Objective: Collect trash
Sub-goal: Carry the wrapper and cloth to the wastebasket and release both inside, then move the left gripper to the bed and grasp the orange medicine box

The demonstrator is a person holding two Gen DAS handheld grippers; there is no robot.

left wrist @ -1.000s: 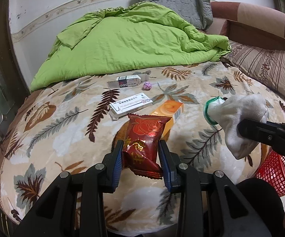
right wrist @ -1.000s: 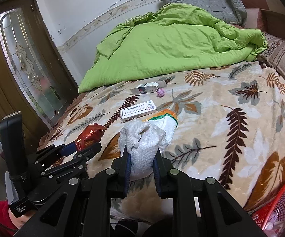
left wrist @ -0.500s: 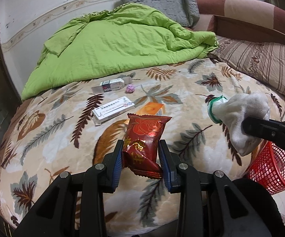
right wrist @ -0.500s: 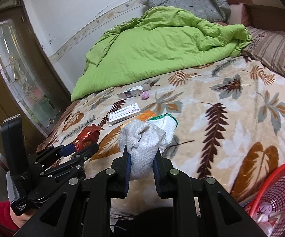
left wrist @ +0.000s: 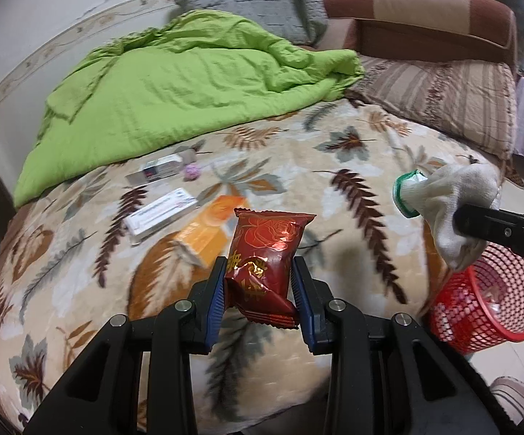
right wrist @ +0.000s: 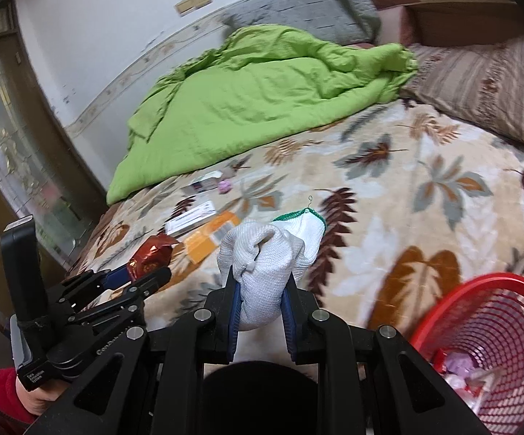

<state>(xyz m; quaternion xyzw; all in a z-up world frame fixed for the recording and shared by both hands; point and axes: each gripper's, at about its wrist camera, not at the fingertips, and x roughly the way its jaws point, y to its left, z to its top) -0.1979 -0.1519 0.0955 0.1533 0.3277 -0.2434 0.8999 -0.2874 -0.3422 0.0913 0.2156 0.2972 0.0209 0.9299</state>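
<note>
My left gripper (left wrist: 258,282) is shut on a red foil snack packet (left wrist: 265,253) and holds it above the bed's near edge. My right gripper (right wrist: 260,290) is shut on a white knit glove with a green cuff (right wrist: 272,250), also in the air. The glove also shows at the right of the left wrist view (left wrist: 450,199). The packet also shows at the left of the right wrist view (right wrist: 151,257). A red mesh waste basket (right wrist: 486,330) stands on the floor beside the bed, lower right, with some wrappers inside; it also shows in the left wrist view (left wrist: 486,301).
On the leaf-patterned blanket (left wrist: 298,166) lie an orange box (left wrist: 207,232), a white flat box (left wrist: 160,212), a small carton (left wrist: 160,168) and a pink crumpled ball (left wrist: 192,172). A green quilt (left wrist: 174,90) and pillows (left wrist: 443,90) lie behind. A glazed door (right wrist: 8,145) stands left.
Both grippers have drawn back from the bed and swung right with their loads. The red basket has come further into both views.
</note>
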